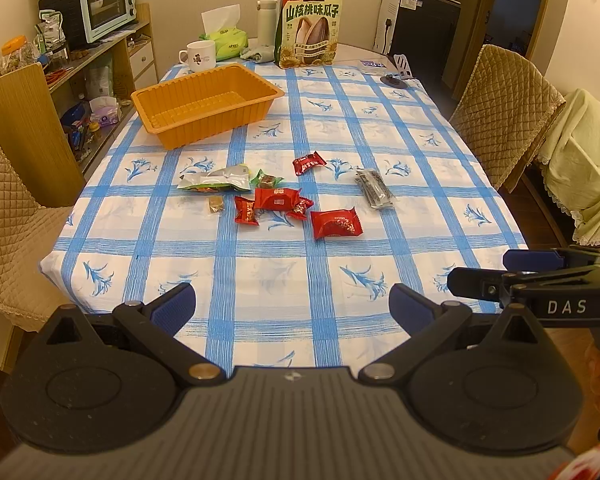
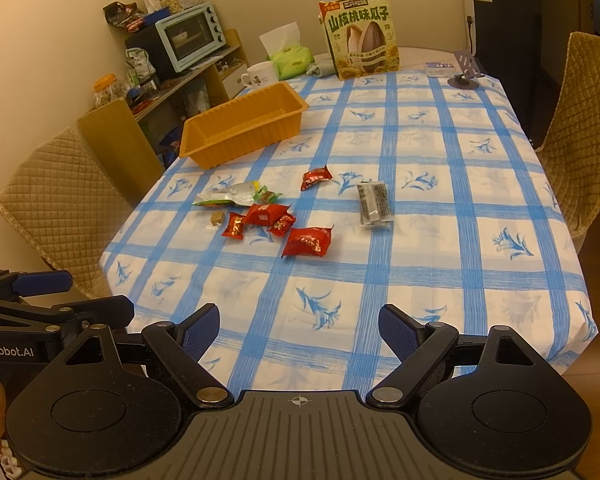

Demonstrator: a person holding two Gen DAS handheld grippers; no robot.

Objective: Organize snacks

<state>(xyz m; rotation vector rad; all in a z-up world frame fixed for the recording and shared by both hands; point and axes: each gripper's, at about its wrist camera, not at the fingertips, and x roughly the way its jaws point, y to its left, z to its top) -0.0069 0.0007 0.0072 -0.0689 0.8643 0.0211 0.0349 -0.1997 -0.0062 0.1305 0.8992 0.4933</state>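
Left wrist view: left gripper (image 1: 292, 308) spread wide, nothing between its blue pads, poised over the near edge of the blue-checked tablecloth (image 1: 260, 280). Right gripper (image 2: 298, 332) likewise spread and empty; its fingers (image 1: 476, 280) enter the left view from the right side.

Beyond both, mid-table, loose snacks:
- large red packet (image 1: 335, 222), nearest
- cluster of red packets (image 1: 274, 204), touching or overlapping
- small brown candy (image 1: 215, 205) just left of the cluster
- silver-green pouch (image 1: 216, 179) behind it, with a green-wrapped sweet (image 1: 267, 179) at its right end
- lone red packet (image 1: 309, 163) farther back
- dark clear-wrapped bundle (image 1: 374, 189) off to the right, apart from the rest

Orange plastic tray (image 1: 204, 118) sits farther back on the left, holding nothing. At the far end: upright sunflower-seed bag (image 1: 309, 28), white mug (image 1: 198, 55), tissue pack (image 1: 226, 38).
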